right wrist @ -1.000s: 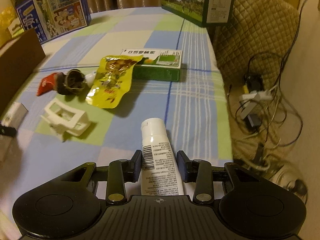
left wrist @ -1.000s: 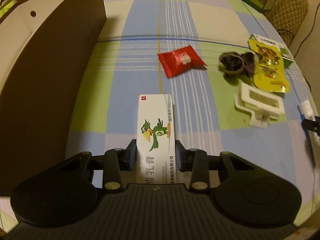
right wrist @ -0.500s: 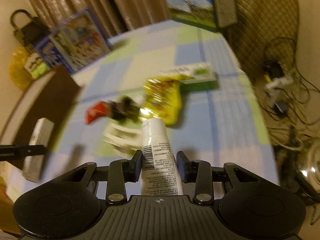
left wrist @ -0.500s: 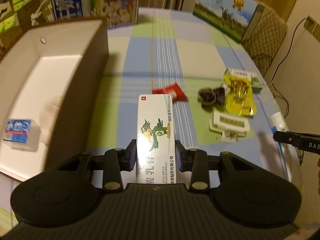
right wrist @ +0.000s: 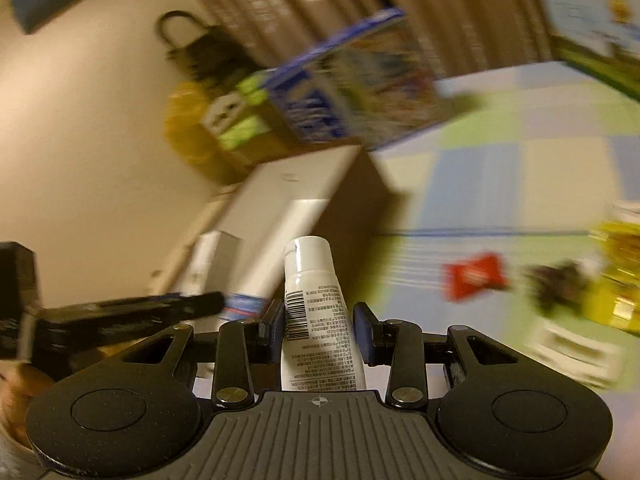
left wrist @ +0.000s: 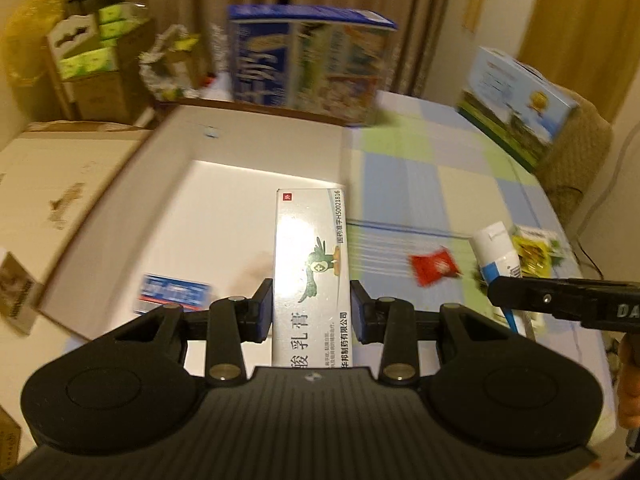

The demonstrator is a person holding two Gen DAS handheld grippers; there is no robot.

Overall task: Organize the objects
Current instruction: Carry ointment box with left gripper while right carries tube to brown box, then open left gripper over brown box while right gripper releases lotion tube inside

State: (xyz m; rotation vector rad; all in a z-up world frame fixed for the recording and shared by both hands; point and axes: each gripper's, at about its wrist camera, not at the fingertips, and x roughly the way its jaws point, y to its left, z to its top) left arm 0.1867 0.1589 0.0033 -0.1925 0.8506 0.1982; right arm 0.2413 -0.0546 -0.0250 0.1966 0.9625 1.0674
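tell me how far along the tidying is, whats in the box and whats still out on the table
Early on. Done: one small blue packet already lies in the open cardboard box. In hand: the left gripper grips an ointment carton over the box's right edge, and the right gripper holds a white tube. Left on the checked tablecloth: a red sachet, a yellow pouch, a dark clump and a white clip-like piece.

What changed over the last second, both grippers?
Both grippers rose off the checked tablecloth and swung left: the left gripper now carries its white parrot-printed ointment carton over the open white-lined cardboard box, the right gripper following with its white squeeze tube. Grips unchanged; the red snack packet stayed put.
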